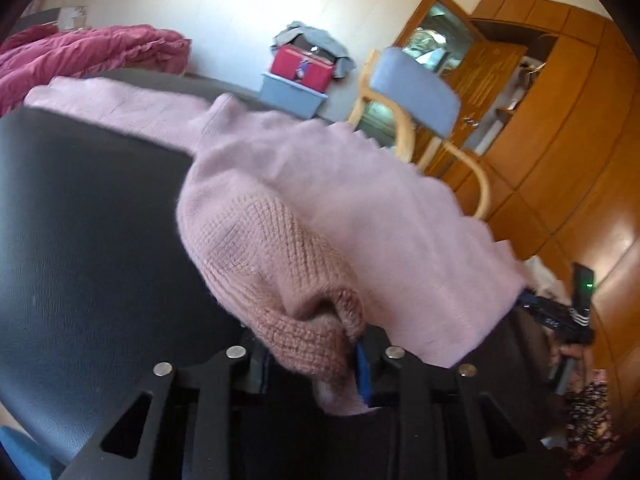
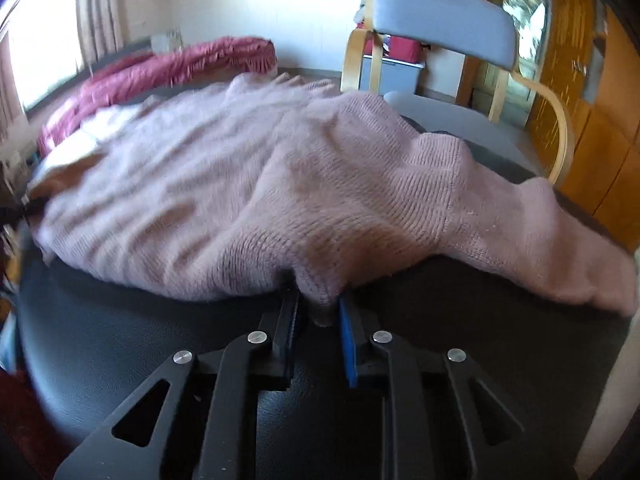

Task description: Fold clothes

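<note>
While the pink knitted sweater (image 2: 248, 184) lies spread across the black table (image 2: 120, 340), both grippers have hold of it at its near edge. Seen from its own wrist camera, the right gripper (image 2: 320, 312) has its fingers drawn close together on a small pinch of the sweater's hem, the knit bunched up between a black pad and a blue pad, low over the table. From that pinch the sweater rises in a ridge, with one sleeve trailing off to the right across the table.

Over on the other side, the left gripper (image 1: 316, 360) is closed around a thicker fold of the sweater (image 1: 304, 208), which fills the gap between its fingers and hangs down past them; the coarse knit stitches show clearly right at the grip. Beyond the sweater's far corner in this view, the right gripper (image 1: 560, 320) appears, held in a person's hand (image 1: 568, 356).

Behind the sweater stands a chair (image 2: 444, 16) with a grey backrest and pale bent-wood arms. Further back from the sweater lies a crumpled dark pink blanket (image 1: 88, 52), and behind the chair a red box (image 1: 302, 66) sits on a grey-blue bin (image 1: 292, 94)
</note>
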The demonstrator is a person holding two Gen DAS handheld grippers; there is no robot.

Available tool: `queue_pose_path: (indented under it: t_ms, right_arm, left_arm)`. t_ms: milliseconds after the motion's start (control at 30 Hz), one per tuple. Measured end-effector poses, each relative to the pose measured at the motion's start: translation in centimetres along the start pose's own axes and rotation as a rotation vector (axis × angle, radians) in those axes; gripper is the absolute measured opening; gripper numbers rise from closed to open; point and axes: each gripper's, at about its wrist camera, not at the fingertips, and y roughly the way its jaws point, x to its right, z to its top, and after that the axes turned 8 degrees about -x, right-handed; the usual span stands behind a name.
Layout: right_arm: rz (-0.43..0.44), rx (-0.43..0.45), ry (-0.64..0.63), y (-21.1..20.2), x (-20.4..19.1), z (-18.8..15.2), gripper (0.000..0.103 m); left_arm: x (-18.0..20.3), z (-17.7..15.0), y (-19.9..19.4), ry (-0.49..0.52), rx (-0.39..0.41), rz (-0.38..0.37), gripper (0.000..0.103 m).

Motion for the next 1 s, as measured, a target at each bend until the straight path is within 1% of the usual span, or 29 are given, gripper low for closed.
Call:
queue_pose_path:
  t_ms: [33,67,167,200,233,267,300,433,533,600,667,700,767,800,833,867,900,933,967,1000]
  right_arm:
    - [0.033,0.013,0.022,-0.5,0.5,0.3,0.018]
    - [0.058,0.026,0.038,-0.8,0.9,0.7,0.017]
    - [0.126,0.072,0.092,-1.9,2.1,2.5,0.015]
    - [0.151,0.089,0.113,-2.2,2.6,3.3,0.014]
    - [0.166,0.108,0.134,-2.4,3.0,4.0,0.013]
    - [0.166,0.124,0.149,-2.5,3.4,4.8,0.013]
    - [0.159,0.136,0.163,-2.4,3.7,5.6,0.013]
    - [0.156,0.140,0.253,-0.1,5.2,8.4,0.013]
    - [0.141,0.100,0.326,2.7,6.3,9.4,0.013]
    - [0.128,0.065,0.383,5.0,7.2,9.5,0.013]
    - [0.129,0.039,0.437,7.0,8.1,9.6,0.013]
    - [0.145,0.036,0.461,7.7,8.6,9.4,0.013]
    - [0.203,0.057,0.519,8.1,9.7,9.0,0.014]
    - [0.218,0.074,0.522,7.7,9.8,8.8,0.019]
    - [0.228,0.094,0.514,7.1,9.7,8.6,0.029]
    - [0.238,0.114,0.505,6.4,9.6,8.3,0.035]
    - [0.249,0.139,0.484,5.5,9.3,7.9,0.046]
    - [0.259,0.168,0.457,4.4,8.8,7.5,0.052]
    - [0.269,0.197,0.429,3.3,8.3,7.0,0.053]
    - [0.286,0.217,0.400,2.3,7.8,6.4,0.055]
  left_arm:
    - [0.4,0.7,-0.6,0.019,0.004,-0.026,0.027]
    - [0.5,1.9,-1.4,0.013,0.020,-0.069,0.027]
    - [0.7,5.7,-3.6,-0.024,0.077,-0.210,0.026]
    - [0.5,6.8,-3.9,-0.049,0.091,-0.243,0.026]
    - [0.1,8.0,-4.0,-0.086,0.106,-0.278,0.026]
    - [-0.4,9.5,-3.7,-0.131,0.123,-0.316,0.026]
    - [-0.9,10.7,-3.3,-0.167,0.135,-0.338,0.026]
    - [-4.3,14.6,0.9,-0.378,0.143,-0.372,0.026]
    - [-6.9,15.6,4.8,-0.517,0.109,-0.354,0.026]
    - [-8.6,15.9,8.3,-0.587,0.064,-0.319,0.026]
    - [-9.4,15.4,10.5,-0.601,0.042,-0.298,0.027]
    - [-9.8,15.1,11.5,-0.605,0.032,-0.288,0.027]
    - [-10.5,14.6,13.6,-0.613,0.012,-0.269,0.028]
    - [-10.5,14.4,13.9,-0.583,0.033,-0.269,0.027]
    - [-10.3,14.2,13.9,-0.546,0.061,-0.271,0.027]
    - [-10.0,14.1,13.9,-0.508,0.074,-0.261,0.027]
    - [-9.6,14.0,13.8,-0.473,0.085,-0.242,0.027]
    - [-9.2,13.9,13.8,-0.439,0.096,-0.221,0.027]
    - [-8.8,13.8,13.7,-0.405,0.106,-0.200,0.028]
    - [-8.7,13.8,13.7,-0.396,0.110,-0.197,0.028]
